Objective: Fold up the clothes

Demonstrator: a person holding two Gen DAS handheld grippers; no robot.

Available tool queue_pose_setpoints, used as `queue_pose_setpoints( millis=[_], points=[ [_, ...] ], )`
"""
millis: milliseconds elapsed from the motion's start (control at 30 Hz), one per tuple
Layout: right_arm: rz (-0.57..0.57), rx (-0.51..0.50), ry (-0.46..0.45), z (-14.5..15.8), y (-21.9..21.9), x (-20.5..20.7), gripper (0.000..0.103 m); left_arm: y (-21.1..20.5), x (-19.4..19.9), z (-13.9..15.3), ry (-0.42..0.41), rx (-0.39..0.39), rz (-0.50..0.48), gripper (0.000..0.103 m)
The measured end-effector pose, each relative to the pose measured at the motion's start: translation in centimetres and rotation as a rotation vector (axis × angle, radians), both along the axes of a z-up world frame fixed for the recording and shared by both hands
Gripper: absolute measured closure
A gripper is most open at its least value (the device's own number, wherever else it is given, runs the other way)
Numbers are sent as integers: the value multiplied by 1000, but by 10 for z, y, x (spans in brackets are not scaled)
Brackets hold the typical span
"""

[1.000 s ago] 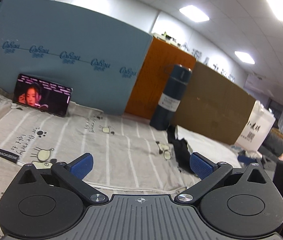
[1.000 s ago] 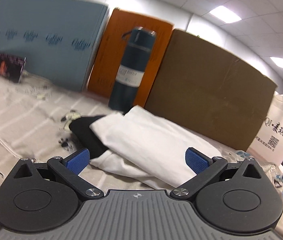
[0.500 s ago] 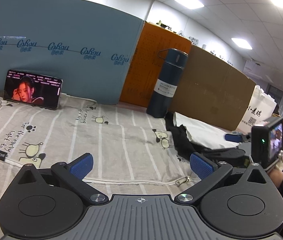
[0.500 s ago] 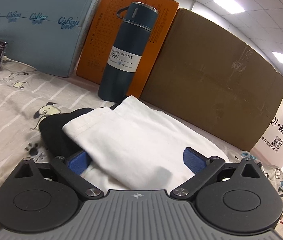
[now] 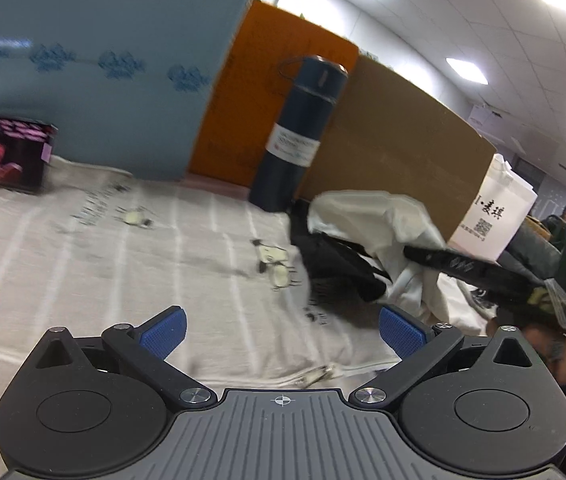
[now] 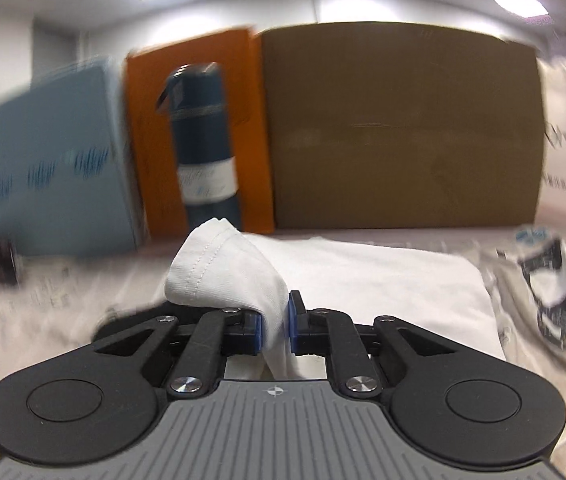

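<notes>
The right hand-held gripper (image 6: 274,328) has its two blue, ribbed pads closing on a bunched fold of the white garment (image 6: 363,280); soft knit cloth is pinched between them, and a stitched hem edge rises in a rounded hump just above the jaws. The rest of that white garment lies flat in a broad rectangle beyond the gripper, on the printed sheet (image 6: 43,300).

The left hand-held gripper (image 5: 281,330) stands wide open, its two blue textured pads well apart with nothing between them, hovering over the sheet. That sheet is pale cloth with thin light stripes and small cartoon animal prints, slightly rumpled.

From the left wrist view, the clothes sit to the right of centre: one white garment (image 5: 375,216) lifted and crumpled, and one black garment (image 5: 335,264) in a dark heap touching it underneath. The right gripper's black body reaches into the white cloth from the right.

Behind the clothes, one tall dark blue cylindrical flask (image 5: 303,136) with a white label stands upright. Three flat boards lean behind it: one pale blue (image 5: 103,60) with repeated printed logos, one orange (image 5: 251,92), one brown cardboard (image 5: 395,152). One phone (image 5: 3,156) with a lit screen rests against the blue board at the left. One white paper bag (image 5: 495,216) with black print stands at the right.
</notes>
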State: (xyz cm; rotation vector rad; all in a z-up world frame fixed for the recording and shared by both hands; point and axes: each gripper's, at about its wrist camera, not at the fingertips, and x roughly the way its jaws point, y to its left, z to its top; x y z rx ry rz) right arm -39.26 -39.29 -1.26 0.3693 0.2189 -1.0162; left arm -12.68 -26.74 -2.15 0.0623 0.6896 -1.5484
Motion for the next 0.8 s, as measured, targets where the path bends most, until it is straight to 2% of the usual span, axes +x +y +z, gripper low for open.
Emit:
queue_pose_setpoints(
  millis=[67, 233, 367, 433, 533, 667, 767, 800],
  points=[
    [8, 44, -96, 1, -6, -15, 92, -15, -5, -3, 28, 6, -28, 0],
    [19, 118, -211, -3, -17, -34, 92, -55, -19, -7, 125, 9, -75, 0],
    [-28, 131, -283, -4, -19, -43, 92, -91, -18, -18, 299, 32, -48, 1],
    [-27, 152, -346, -6, -21, -51, 92, -107, -19, -25, 364, 40, -34, 6],
    [-16, 167, -388, -8, -22, -56, 92, -127, -31, -33, 382, 56, -28, 25],
    [25, 189, -371, -9, -24, -57, 92, -141, -49, -40, 285, 78, -50, 79],
    [54, 198, -322, -7, -23, -54, 87, -141, -44, -45, 304, 77, -61, 83],
    [59, 195, -307, -6, -22, -53, 79, -140, -42, -45, 319, 77, -63, 83]
  ],
)
